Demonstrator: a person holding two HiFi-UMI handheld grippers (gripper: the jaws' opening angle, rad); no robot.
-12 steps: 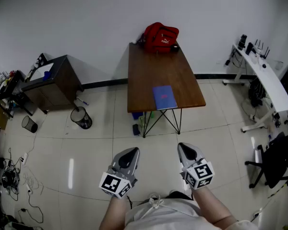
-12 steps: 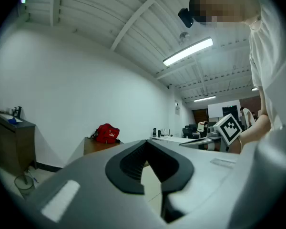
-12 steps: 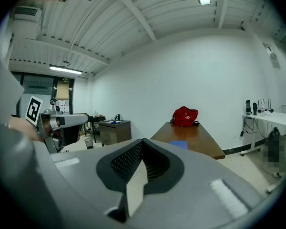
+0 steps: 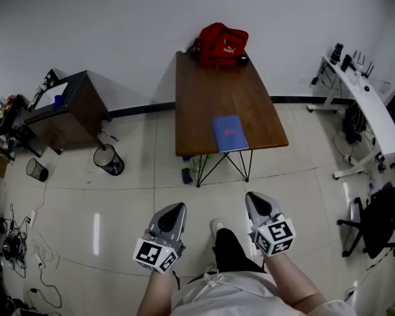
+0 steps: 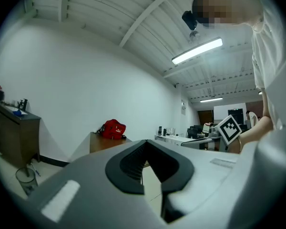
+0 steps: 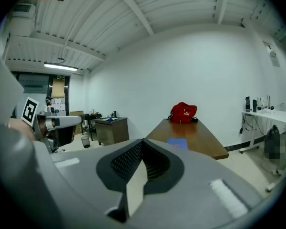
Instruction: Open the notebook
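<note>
A closed blue notebook (image 4: 229, 133) lies near the front edge of the brown wooden table (image 4: 204, 104); in the right gripper view the notebook (image 6: 177, 143) shows as a small blue patch ahead. A red bag (image 4: 222, 45) sits at the table's far end. My left gripper (image 4: 176, 209) and right gripper (image 4: 253, 199) are held low over the floor, well short of the table. Both are shut with nothing in them. In the left gripper view the left gripper (image 5: 145, 143) points toward the table and the red bag (image 5: 112, 128). The right gripper (image 6: 143, 142) faces the table head-on.
A dark cabinet (image 4: 66, 110) stands at the left, with two bins (image 4: 110, 161) (image 4: 38, 170) and floor cables (image 4: 13, 242) near it. A white desk (image 4: 365, 107) and an office chair (image 4: 375, 222) are on the right. Small items lie under the table (image 4: 187, 175).
The person has stepped forward: a dark trouser leg and shoe now show between the grippers, and the table looks slightly nearer. Both grippers stay shut and have hardly moved.
</note>
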